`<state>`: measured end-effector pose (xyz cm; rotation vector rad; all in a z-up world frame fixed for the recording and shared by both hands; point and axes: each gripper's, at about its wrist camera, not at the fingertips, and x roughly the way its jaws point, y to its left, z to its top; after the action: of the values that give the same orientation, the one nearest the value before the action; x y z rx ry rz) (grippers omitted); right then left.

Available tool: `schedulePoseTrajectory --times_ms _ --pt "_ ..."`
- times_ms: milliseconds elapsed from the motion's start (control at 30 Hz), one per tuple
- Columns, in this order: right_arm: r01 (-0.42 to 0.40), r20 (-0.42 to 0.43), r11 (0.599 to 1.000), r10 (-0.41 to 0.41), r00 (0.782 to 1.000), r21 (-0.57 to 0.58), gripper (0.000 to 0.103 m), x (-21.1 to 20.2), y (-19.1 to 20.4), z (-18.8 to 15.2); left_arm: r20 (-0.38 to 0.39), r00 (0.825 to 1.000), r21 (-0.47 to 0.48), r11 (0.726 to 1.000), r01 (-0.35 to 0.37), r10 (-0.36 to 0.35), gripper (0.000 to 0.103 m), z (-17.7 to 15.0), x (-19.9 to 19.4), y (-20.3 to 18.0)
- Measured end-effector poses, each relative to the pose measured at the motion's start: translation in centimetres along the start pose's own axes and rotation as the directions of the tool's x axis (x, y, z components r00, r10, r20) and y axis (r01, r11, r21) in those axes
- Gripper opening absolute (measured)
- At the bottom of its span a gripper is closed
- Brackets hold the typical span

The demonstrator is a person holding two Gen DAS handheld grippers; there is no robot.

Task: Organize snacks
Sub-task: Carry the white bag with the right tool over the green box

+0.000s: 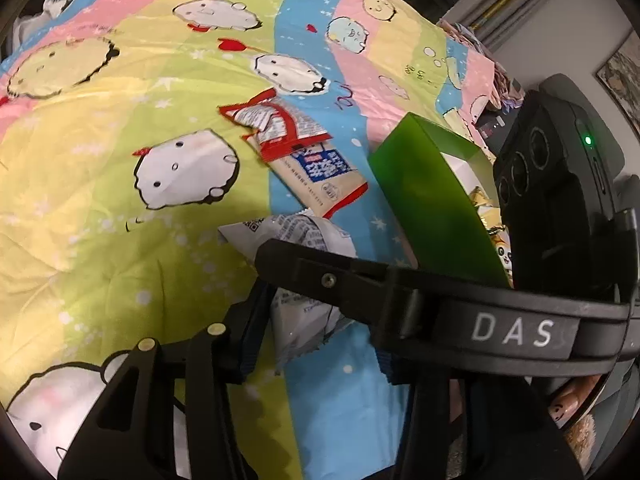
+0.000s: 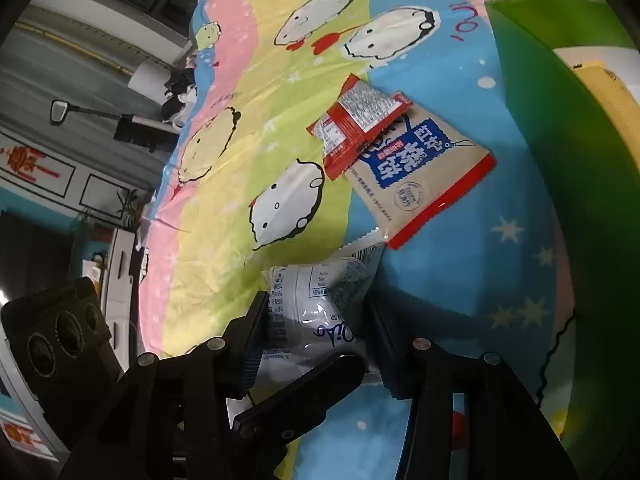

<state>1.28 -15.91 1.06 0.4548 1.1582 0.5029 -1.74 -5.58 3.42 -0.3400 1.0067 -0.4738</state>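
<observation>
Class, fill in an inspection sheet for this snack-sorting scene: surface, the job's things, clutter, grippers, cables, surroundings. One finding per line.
Surface: cartoon-print bedspread, wrinkled, striped in pink, yellow, green and blue.
Job's things: white snack packet between the fingers of both grippers; beige packet lying flat with a small red packet overlapping its far end; green box to the right, open, with wrapped snacks inside.
Clutter: nothing seen.
Grippers: left gripper and right gripper both straddle the white snack packet, with the right gripper's fingers touching it; whether either is clamped cannot be told.
Cables: nothing seen.
Surroundings: cabinet with red ornament beyond the bed; framed picture on the wall.
</observation>
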Motion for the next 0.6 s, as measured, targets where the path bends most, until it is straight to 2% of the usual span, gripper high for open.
schedulePoseTrajectory --times_ms 200,333,467,600 --pt "-0.014 0.066 0.999 0.016 0.998 -0.039 0.049 -2.9 0.9 -0.2 0.060 0.998 0.061 0.998 -0.006 0.003 0.044 0.5 -1.9 -2.2" --pt "-0.017 0.147 0.997 0.027 0.989 -0.072 0.049 -6.1 1.9 -0.5 0.118 0.993 0.128 0.992 -0.006 -0.010 0.043 0.9 -3.5 -4.6" --pt "-0.017 0.240 0.996 0.039 0.970 -0.091 0.049 -10.0 2.3 -1.1 0.169 0.985 0.206 0.979 0.001 -0.037 0.043 1.3 -4.9 -7.8" --pt "-0.012 0.320 0.996 0.039 0.947 -0.088 0.049 -13.3 1.5 -1.4 0.189 0.979 0.276 0.961 0.016 -0.071 0.043 1.5 -5.3 -10.4"
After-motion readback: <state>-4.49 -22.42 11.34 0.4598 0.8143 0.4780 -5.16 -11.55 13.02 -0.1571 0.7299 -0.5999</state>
